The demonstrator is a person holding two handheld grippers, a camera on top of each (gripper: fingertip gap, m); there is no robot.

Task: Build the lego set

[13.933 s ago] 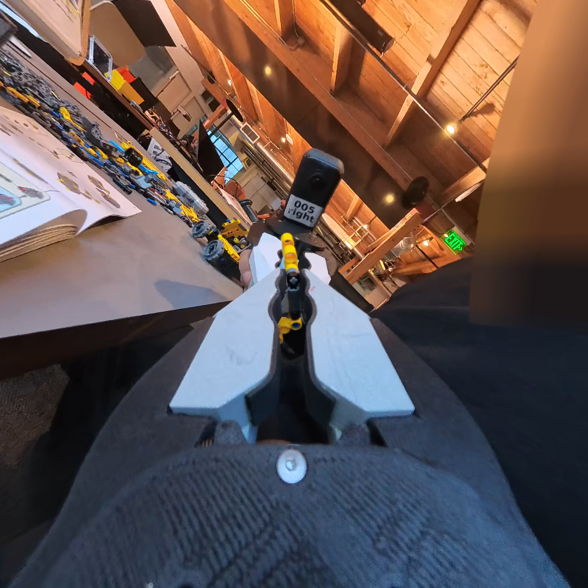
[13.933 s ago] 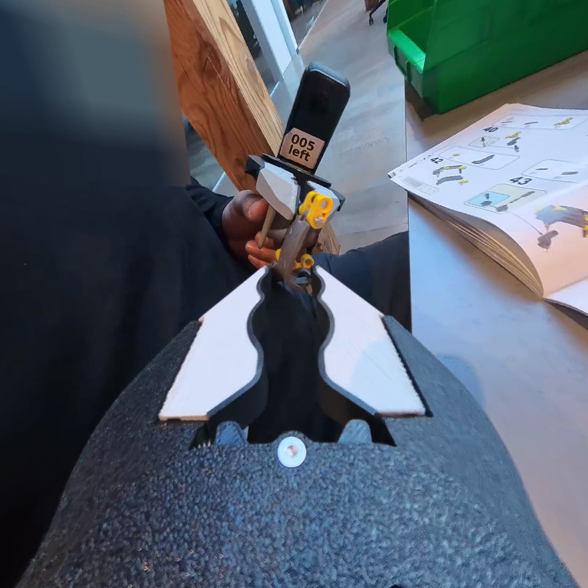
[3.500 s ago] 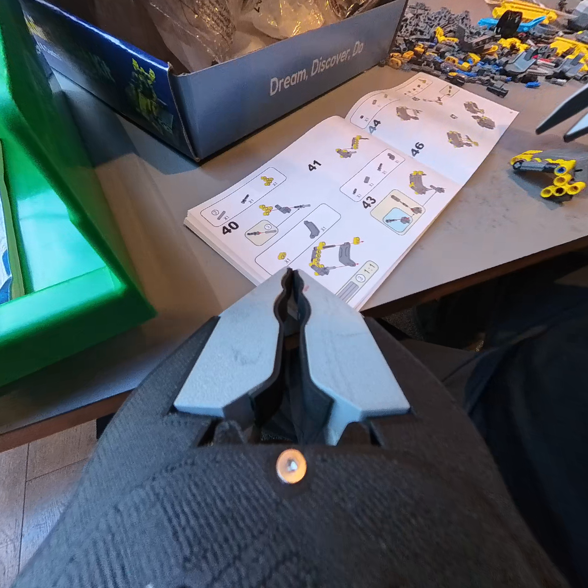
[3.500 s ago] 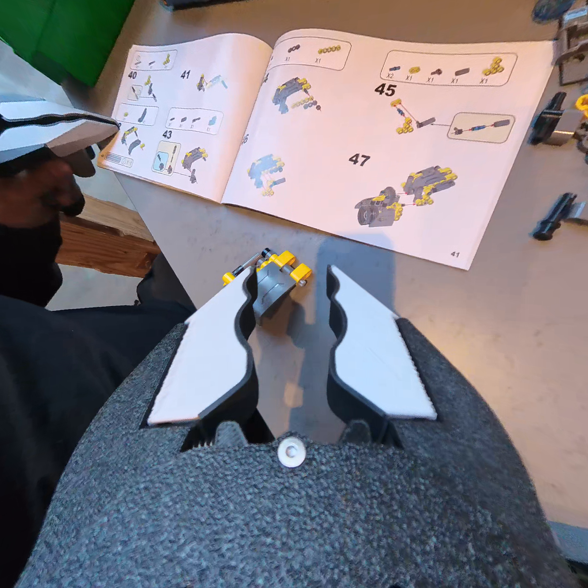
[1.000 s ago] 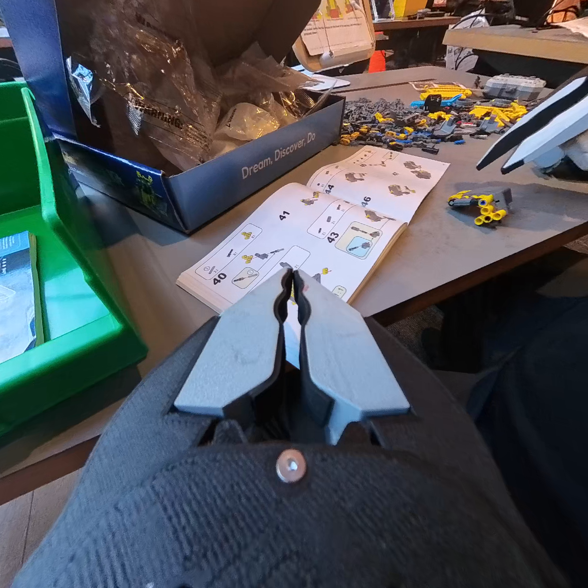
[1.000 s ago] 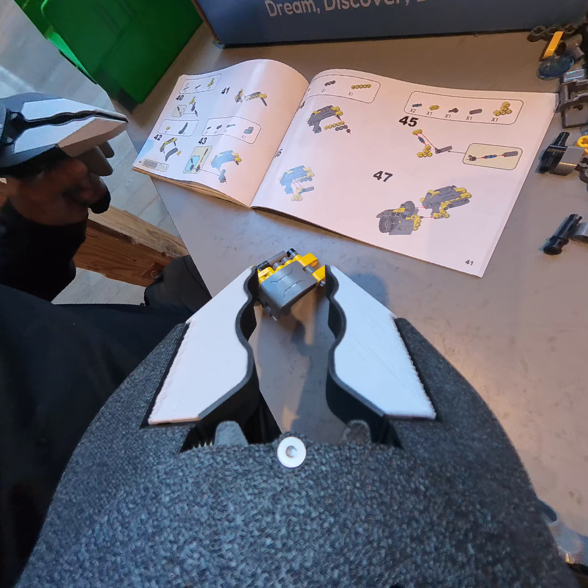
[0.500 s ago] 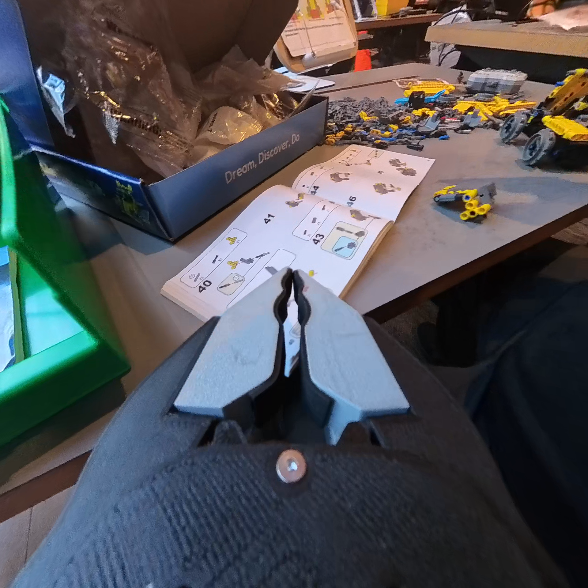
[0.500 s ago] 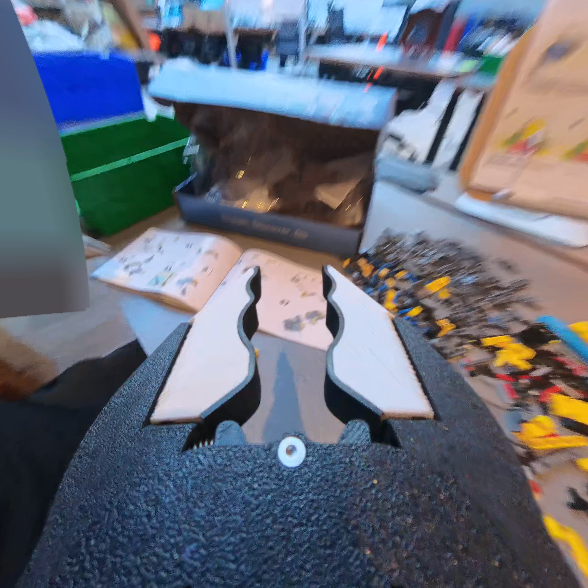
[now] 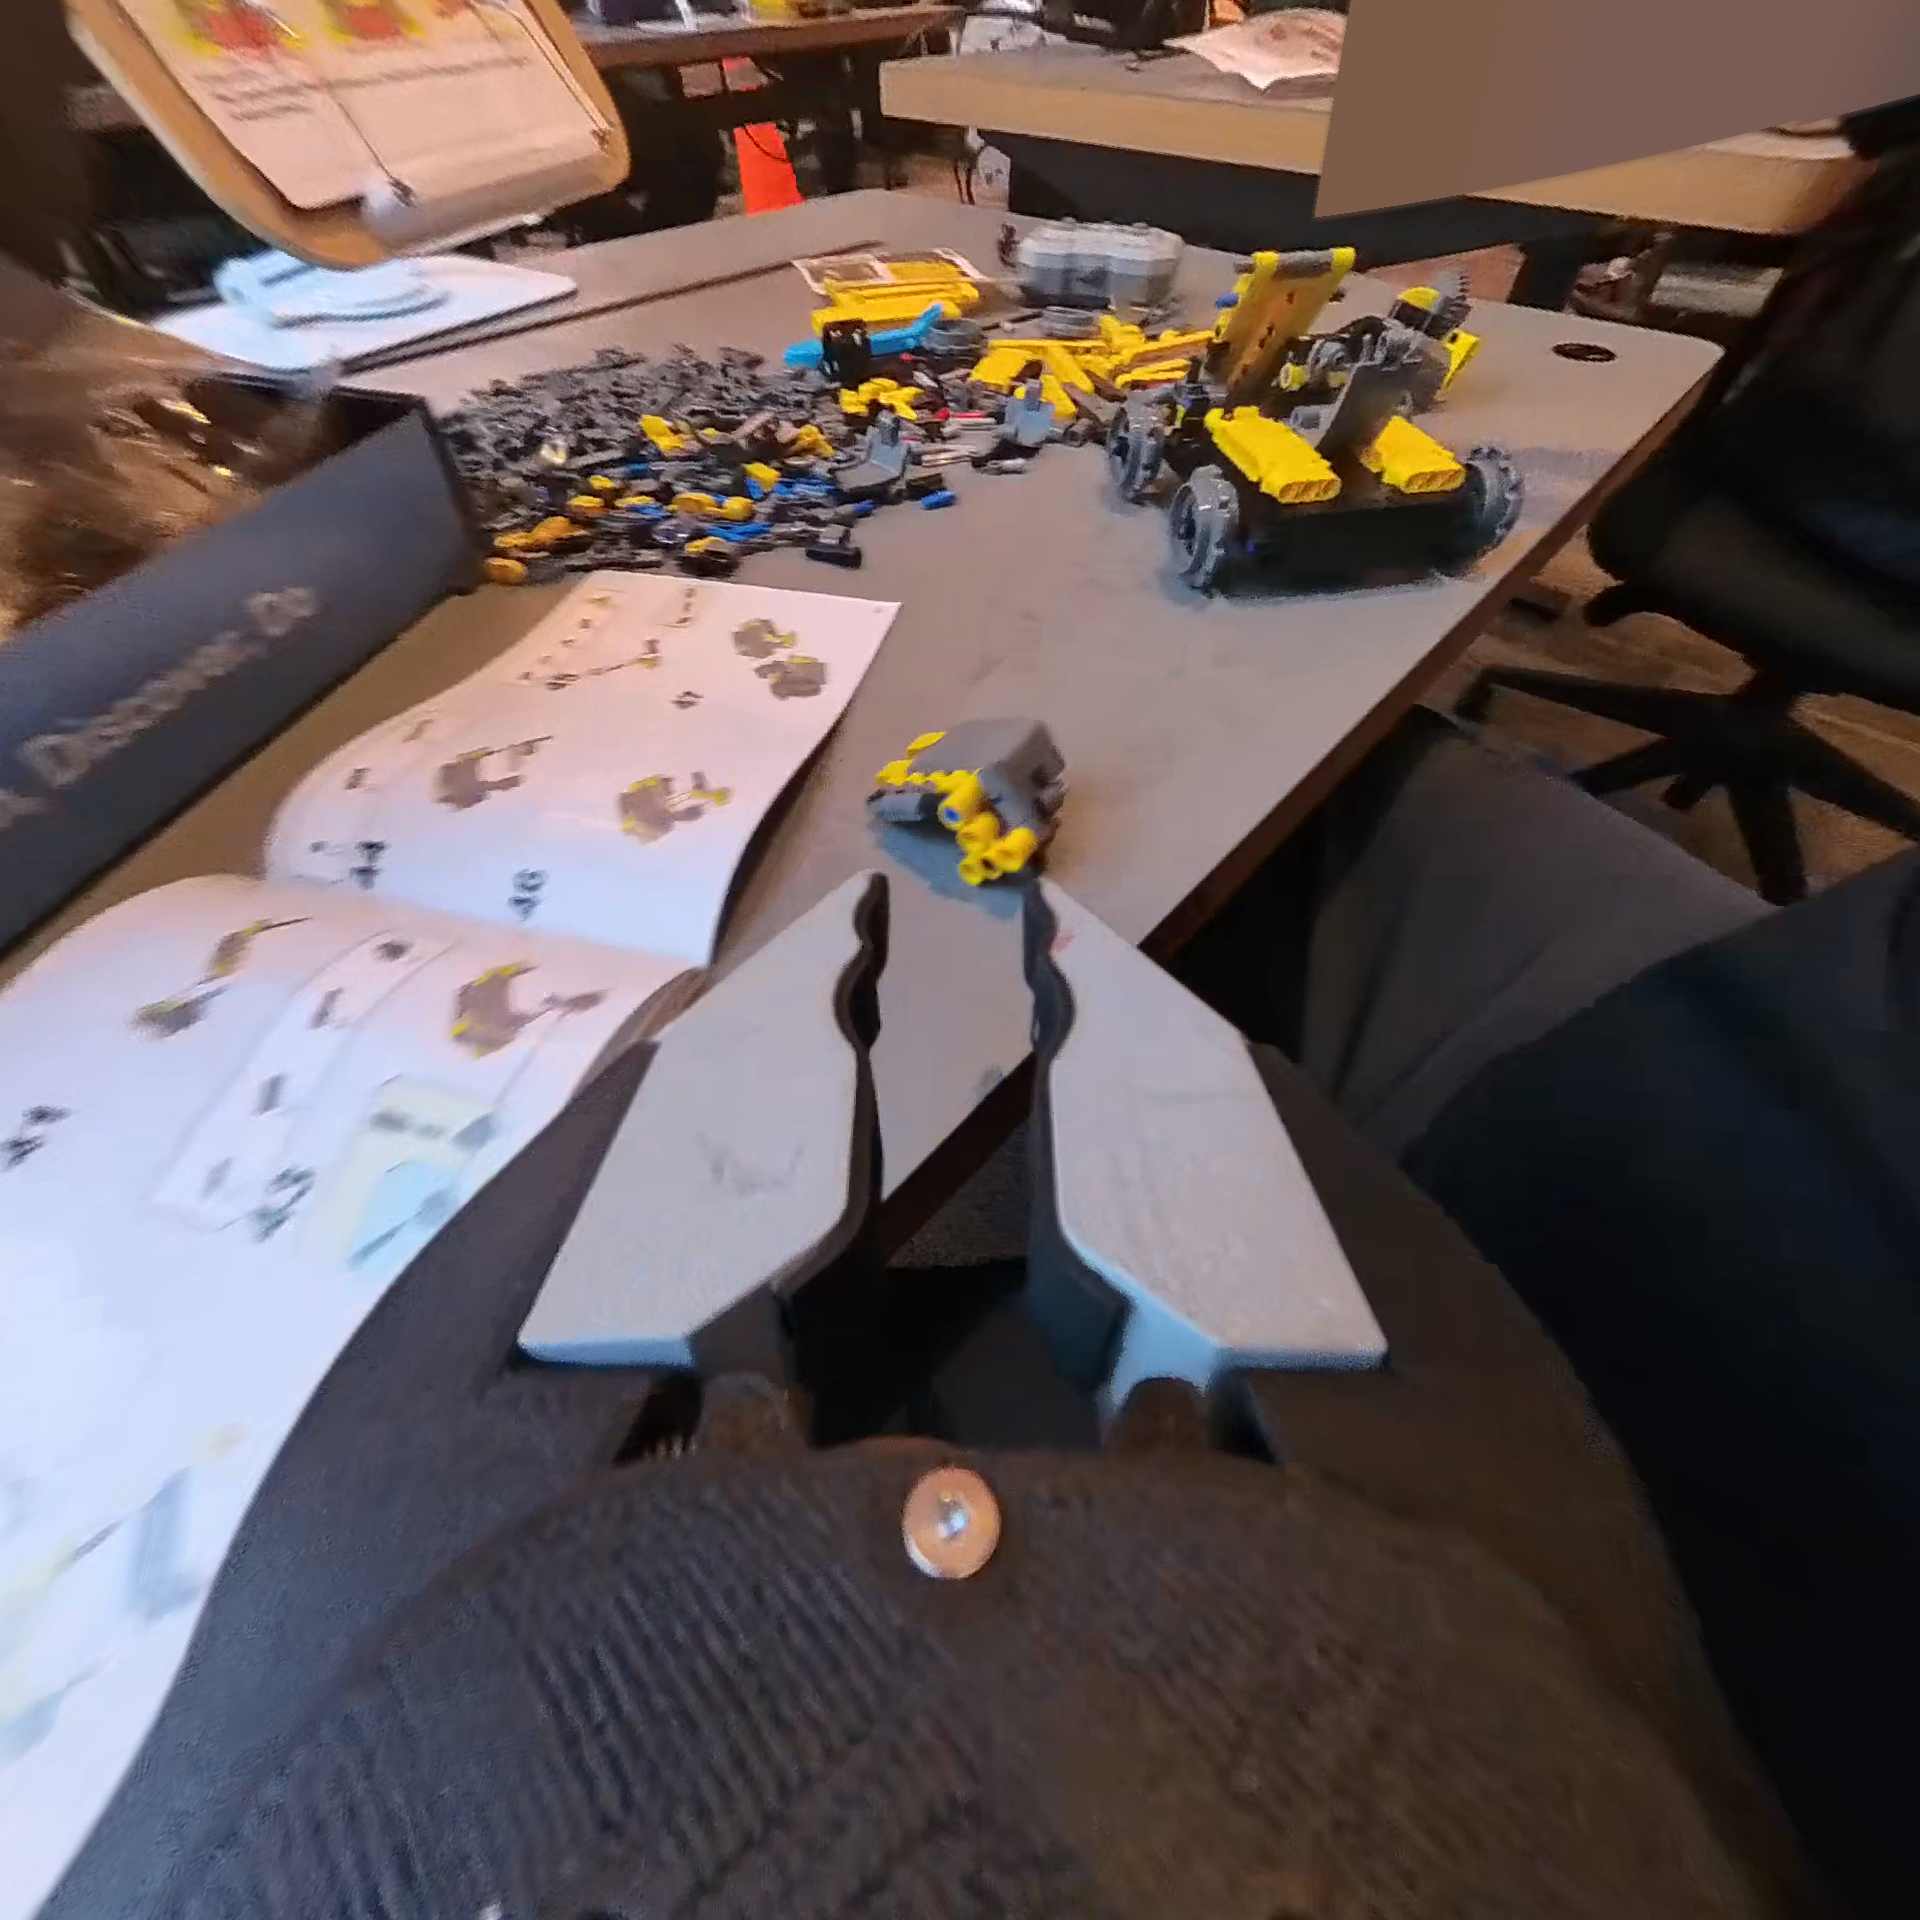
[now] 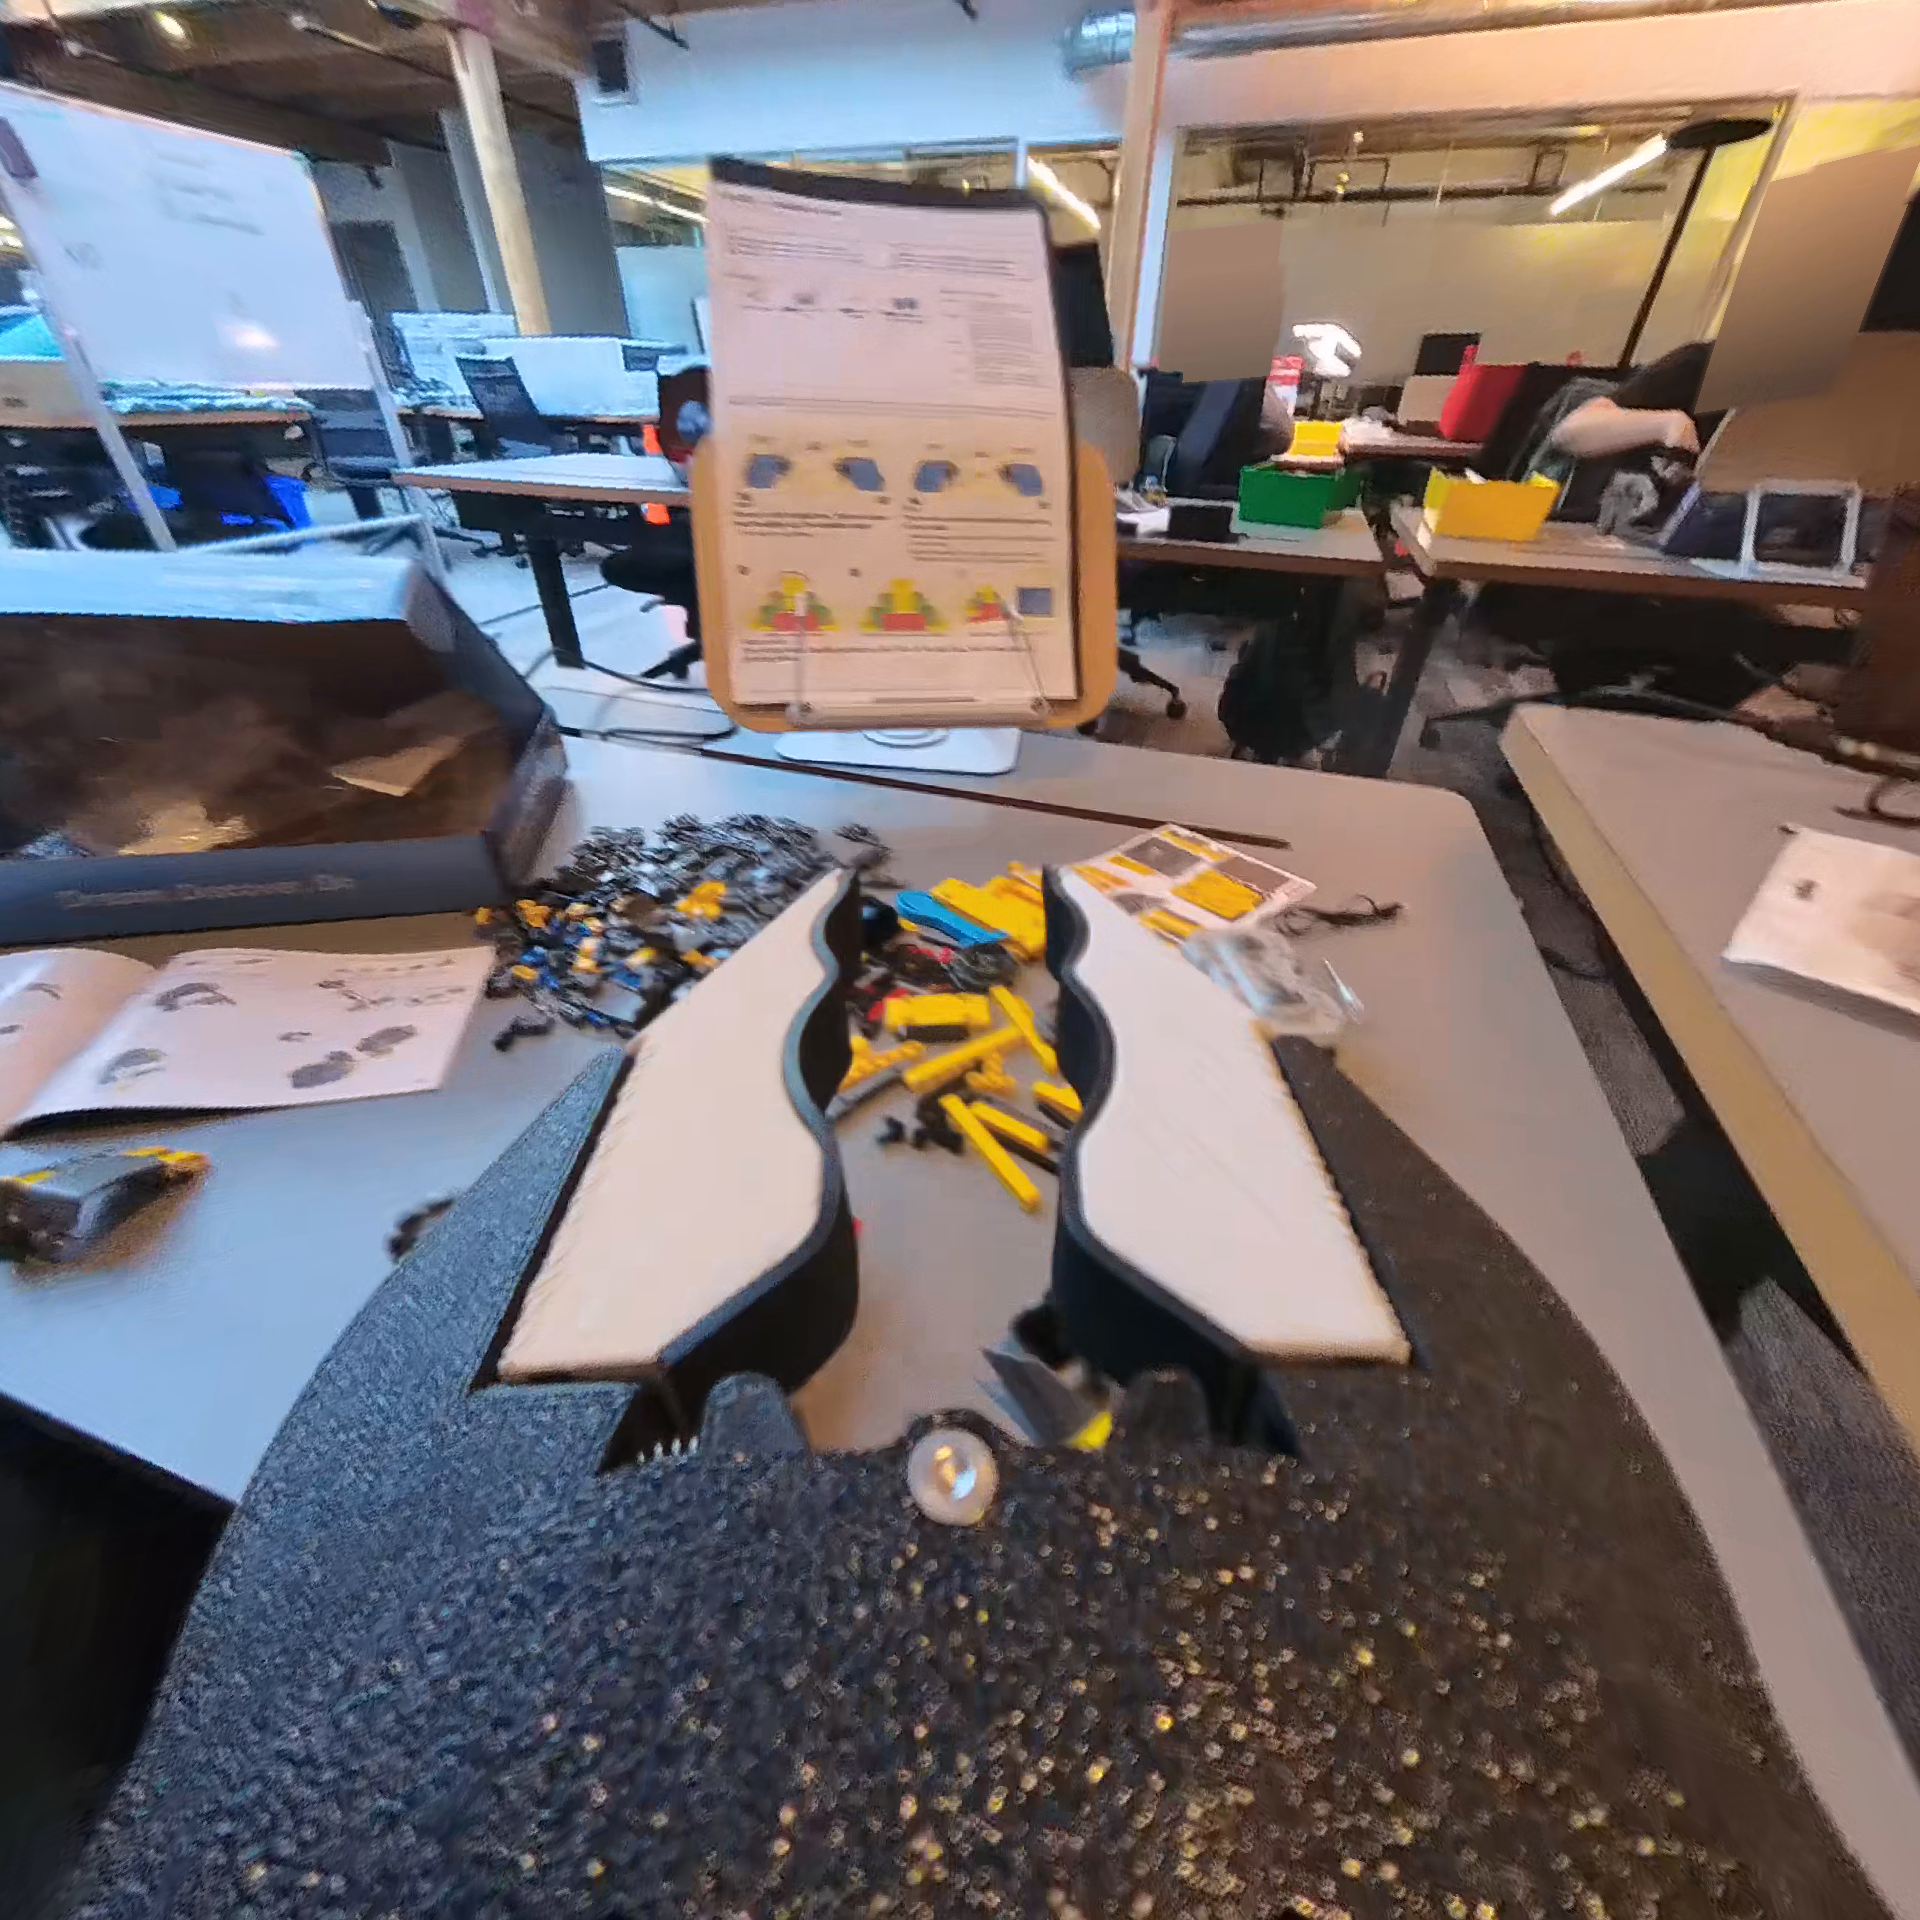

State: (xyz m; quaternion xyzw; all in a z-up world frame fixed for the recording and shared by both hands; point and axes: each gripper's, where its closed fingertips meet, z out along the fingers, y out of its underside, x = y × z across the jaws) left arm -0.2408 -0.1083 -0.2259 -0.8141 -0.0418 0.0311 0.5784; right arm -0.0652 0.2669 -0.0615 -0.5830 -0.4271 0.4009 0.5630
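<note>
Your left gripper is spread and empty, with the small grey-yellow assembly on the table just past its tips at 12 o'clock. Your right gripper is spread too, holding nothing, over loose yellow bricks; booklet at 9 o'clock.

Left tongs: matt grey plastic fingers with dark smooth inner pads, set in a black ribbed body fixed by a shiny metal screw. Right tongs: pale matt fingers in a coarse, pebbled black housing. Tabletop: smooth, matt grey. Booklet: white printed paper, faintly sheened. Small brick assembly: glossy grey and yellow plastic. Loose bricks: shiny plastic. Box: dark printed cardboard. Sheet stand: brown, wood-like board.
</note>
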